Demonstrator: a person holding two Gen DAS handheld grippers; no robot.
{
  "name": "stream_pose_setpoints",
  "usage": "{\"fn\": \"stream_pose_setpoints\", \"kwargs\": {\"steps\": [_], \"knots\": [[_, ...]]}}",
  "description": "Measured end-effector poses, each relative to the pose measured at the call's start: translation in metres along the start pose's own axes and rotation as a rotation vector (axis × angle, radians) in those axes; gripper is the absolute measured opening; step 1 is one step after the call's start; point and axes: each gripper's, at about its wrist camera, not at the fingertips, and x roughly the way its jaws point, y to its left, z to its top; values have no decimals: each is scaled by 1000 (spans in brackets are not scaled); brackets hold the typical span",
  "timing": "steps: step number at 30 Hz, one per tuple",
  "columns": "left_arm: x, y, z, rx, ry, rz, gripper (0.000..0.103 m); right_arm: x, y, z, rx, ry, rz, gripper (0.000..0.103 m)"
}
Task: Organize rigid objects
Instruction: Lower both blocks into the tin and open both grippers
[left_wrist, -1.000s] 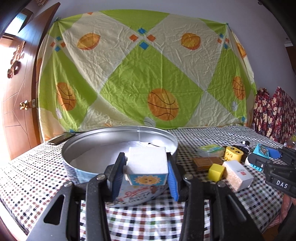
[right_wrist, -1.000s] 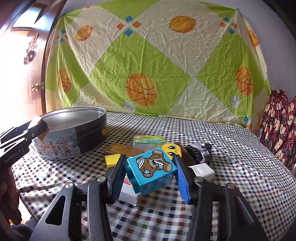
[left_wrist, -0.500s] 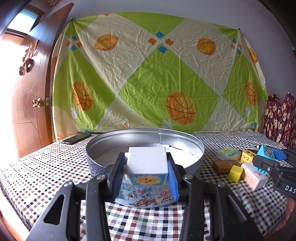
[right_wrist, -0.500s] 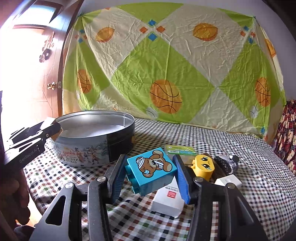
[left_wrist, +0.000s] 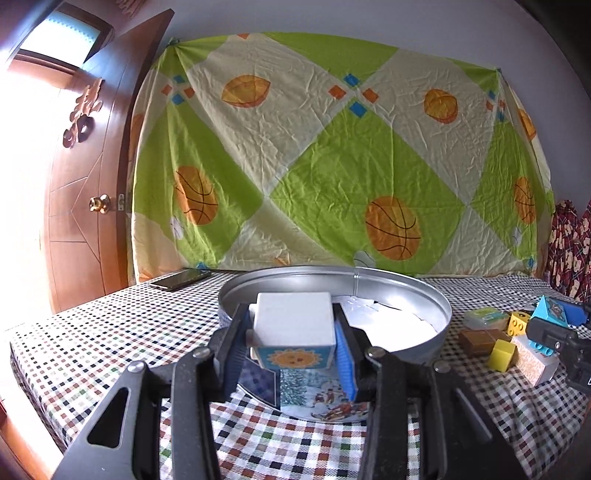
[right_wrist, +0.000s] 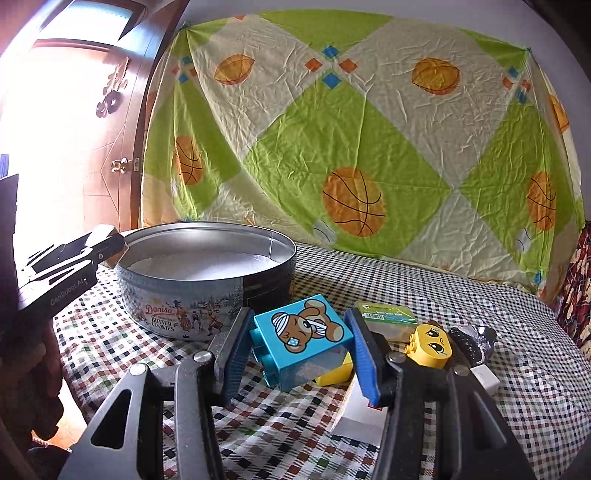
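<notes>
My left gripper (left_wrist: 291, 334) is shut on a white block with a sun picture (left_wrist: 293, 326), held just in front of the near rim of the round cookie tin (left_wrist: 424, 295). My right gripper (right_wrist: 301, 341) is shut on a tilted blue block with a bear picture (right_wrist: 301, 332), above the checked cloth to the right of the cookie tin (right_wrist: 192, 299). In the right wrist view the left gripper (right_wrist: 92, 245) shows at the tin's left rim. In the left wrist view the right gripper (left_wrist: 550, 325) with its blue block (left_wrist: 552, 310) shows at the far right.
On the checked tablecloth (right_wrist: 424, 288) lie a yellow face block (right_wrist: 430, 345), a small yellow cube (left_wrist: 500, 354), a white box (left_wrist: 535, 363), a brown block (left_wrist: 480, 339), a green-labelled packet (right_wrist: 386, 314) and a dark shiny object (right_wrist: 472, 339). A phone (left_wrist: 179, 279) lies at the back left. A wooden door (left_wrist: 85, 184) stands left.
Both grippers have swung across the table with their blocks still held. In the left wrist view the tin has shifted right and sits lower behind the white block; in the right wrist view it has drawn nearer.
</notes>
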Motion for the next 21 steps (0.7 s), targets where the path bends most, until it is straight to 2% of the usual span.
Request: {"fn": "stream_pose_setpoints", "kwargs": {"steps": [12, 16, 21], "knots": [[1, 10, 8, -8, -1, 5, 41, 11, 3, 8, 12, 27, 60, 53], [3, 11, 18, 0, 0, 2, 41, 18, 3, 24, 15, 33, 98, 53], [15, 11, 33, 7, 44, -30, 41, 32, 6, 49, 17, 60, 157, 53]]}}
